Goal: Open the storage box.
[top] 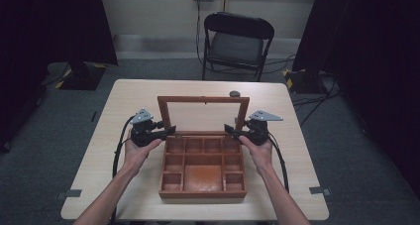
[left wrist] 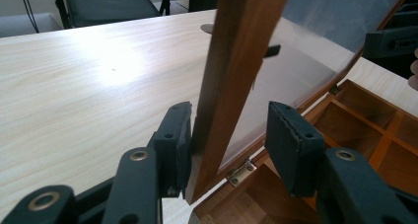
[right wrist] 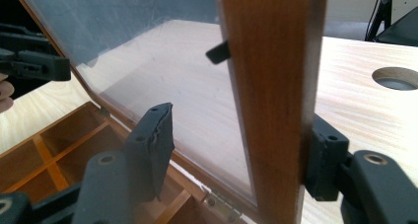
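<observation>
The upright glass lid [top: 203, 113] of the wooden box [top: 203, 173] stands between open jaws: left gripper [top: 166, 131] and right gripper [top: 234, 131] each straddle one side rail, unclamped.

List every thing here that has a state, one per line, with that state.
wooden box: open, compartments empty
glass-paned lid: raised, standing near upright on its hinges
left gripper: open, fingers astride the lid's side rail, one touching it
right gripper: open, fingers astride the lid's other side rail
folding chair: unfolded, unoccupied, beyond the table
</observation>
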Tool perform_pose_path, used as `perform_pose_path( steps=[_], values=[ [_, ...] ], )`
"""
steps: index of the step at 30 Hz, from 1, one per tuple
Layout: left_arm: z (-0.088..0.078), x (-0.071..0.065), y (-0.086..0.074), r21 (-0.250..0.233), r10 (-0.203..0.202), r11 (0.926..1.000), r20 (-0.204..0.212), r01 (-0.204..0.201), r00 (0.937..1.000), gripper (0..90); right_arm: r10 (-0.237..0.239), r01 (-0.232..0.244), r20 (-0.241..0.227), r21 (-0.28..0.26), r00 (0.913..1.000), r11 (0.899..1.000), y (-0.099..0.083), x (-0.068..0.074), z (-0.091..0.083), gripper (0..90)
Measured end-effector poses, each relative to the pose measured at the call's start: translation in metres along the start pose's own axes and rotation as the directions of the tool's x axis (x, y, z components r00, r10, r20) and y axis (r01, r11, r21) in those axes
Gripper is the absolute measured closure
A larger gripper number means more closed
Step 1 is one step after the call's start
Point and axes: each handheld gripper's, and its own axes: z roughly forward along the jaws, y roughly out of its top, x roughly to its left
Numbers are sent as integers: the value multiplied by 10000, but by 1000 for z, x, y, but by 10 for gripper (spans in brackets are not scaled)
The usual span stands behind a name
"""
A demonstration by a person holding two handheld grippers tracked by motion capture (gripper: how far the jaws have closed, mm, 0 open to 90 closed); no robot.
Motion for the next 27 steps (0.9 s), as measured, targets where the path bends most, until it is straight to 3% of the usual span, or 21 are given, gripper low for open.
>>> perform_pose_path(
  steps=[3, 7, 12, 16, 27],
  values=[
    [3, 1, -1, 107, 65, 9999, -53, -64, 10000, 525, -154, 153, 62, 173, 9999, 9997, 2, -1, 4, 377],
    [5, 4, 0, 95, -175, 9998, -13, 175, 9998, 537, -191, 189, 70, 246, 9998, 9995, 4, -3, 7, 392],
    [9, 7, 5, 378, 13, 9993, -143, -7, 9999, 558, -214, 210, 129, 279, 9997, 9994, 5, -6, 8, 411],
    [13, 9, 4, 199, -229, 9995, -94, 231, 9997, 561, -149, 144, 200, 241, 9997, 9996, 4, -6, 10, 411],
    [18, 15, 5, 278, -526, 9982, 71, 523, 9986, 568, 169, -171, 258, 76, 9995, 9998, 3, -10, 14, 415]
  ],
)
